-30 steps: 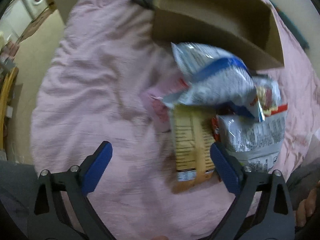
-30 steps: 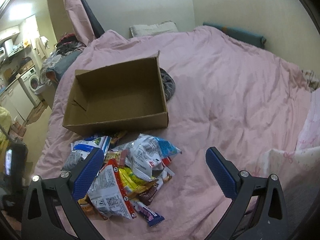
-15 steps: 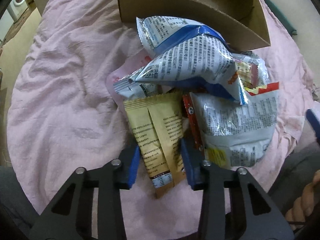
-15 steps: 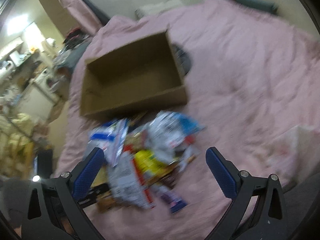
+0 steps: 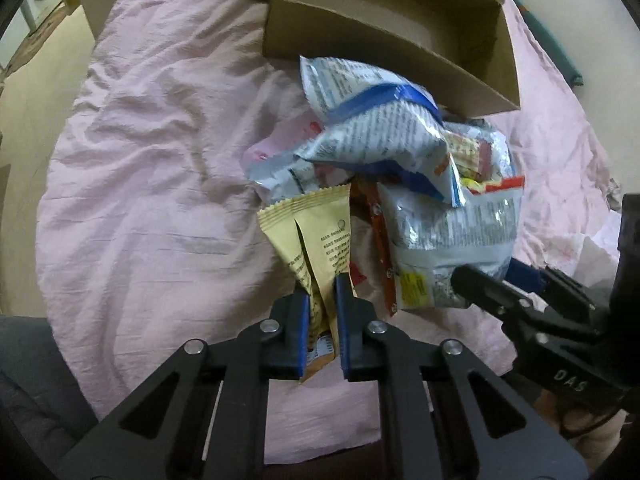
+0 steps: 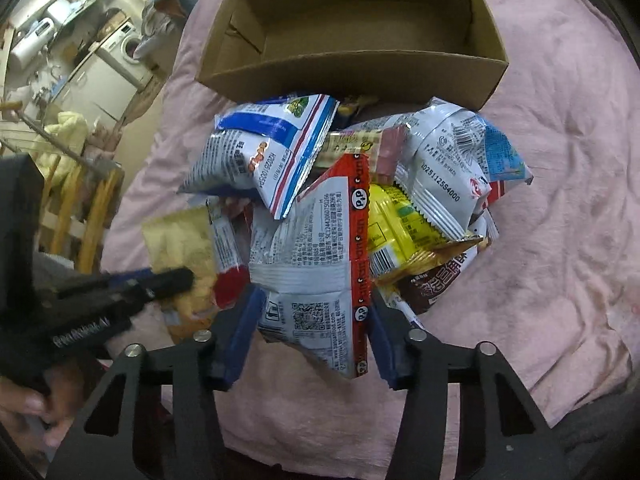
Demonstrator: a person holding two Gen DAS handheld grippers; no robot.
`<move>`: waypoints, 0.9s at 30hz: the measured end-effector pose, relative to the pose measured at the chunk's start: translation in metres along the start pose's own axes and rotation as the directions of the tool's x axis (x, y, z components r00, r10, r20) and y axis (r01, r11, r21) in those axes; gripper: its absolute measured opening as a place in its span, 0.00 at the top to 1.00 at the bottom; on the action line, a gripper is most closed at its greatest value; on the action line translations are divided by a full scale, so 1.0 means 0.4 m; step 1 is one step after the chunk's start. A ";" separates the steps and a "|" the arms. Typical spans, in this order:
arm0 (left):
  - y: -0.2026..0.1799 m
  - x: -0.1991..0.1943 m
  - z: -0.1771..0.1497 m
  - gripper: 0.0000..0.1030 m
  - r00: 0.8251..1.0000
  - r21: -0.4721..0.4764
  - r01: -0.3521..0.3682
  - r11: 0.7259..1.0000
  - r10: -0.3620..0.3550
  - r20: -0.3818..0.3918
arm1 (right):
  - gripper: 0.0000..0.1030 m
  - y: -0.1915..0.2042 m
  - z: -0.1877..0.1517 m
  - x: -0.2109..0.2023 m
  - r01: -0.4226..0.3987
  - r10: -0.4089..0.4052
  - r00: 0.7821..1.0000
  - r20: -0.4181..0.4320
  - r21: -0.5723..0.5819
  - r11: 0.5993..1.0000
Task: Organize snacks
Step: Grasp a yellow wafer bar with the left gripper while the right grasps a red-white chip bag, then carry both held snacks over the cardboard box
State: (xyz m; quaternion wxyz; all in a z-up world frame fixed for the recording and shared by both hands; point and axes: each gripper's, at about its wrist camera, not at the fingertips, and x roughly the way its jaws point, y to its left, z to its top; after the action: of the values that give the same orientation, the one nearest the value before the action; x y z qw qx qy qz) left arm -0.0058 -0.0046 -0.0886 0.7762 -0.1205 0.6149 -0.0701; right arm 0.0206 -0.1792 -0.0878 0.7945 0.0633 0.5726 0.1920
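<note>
Bulging silver, red-edged snack bag [image 6: 316, 276]

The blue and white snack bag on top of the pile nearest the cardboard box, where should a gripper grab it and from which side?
Probably the flat crimped seal at the near lower end of the blue and white snack bag, coming from above on the pile's left side. That edge juts free over the other packets, while its puffy middle would likely slip. The brown cardboard box crowds its far end.
</note>
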 end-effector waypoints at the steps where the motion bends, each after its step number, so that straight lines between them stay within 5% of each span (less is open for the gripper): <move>1: 0.002 -0.009 -0.001 0.91 1.000 -0.002 -0.002 1.000 0.002 0.004 | 0.54 -0.003 -0.001 -0.008 -0.016 0.016 1.000 0.002 0.002 1.000; 7: 0.049 -0.060 0.008 0.93 1.000 -0.017 0.000 1.000 0.000 0.022 | 0.64 -0.049 -0.036 -0.095 -0.114 0.113 0.994 0.010 0.066 0.991; 13: 0.024 -0.153 0.030 0.96 0.993 0.001 -0.007 1.000 0.007 0.117 | 0.68 -0.068 -0.049 -0.209 -0.170 0.157 0.978 0.137 0.093 0.981; 20: -0.022 -0.263 0.123 0.97 0.973 0.037 0.017 0.999 -0.025 0.228 | 0.69 -0.109 0.019 -0.296 -0.225 0.180 0.936 0.301 0.123 0.967; 27: -0.078 -0.294 0.232 0.97 0.956 0.081 0.050 0.995 -0.071 0.286 | 0.69 -0.136 0.126 -0.316 -0.245 0.180 0.908 0.378 0.131 0.961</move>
State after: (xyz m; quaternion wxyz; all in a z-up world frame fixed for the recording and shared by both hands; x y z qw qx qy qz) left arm 0.0583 0.0050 0.0500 0.8588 -0.1199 0.4883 -0.0981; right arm 0.0460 -0.2707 0.0237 0.8518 0.2295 0.4206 0.2116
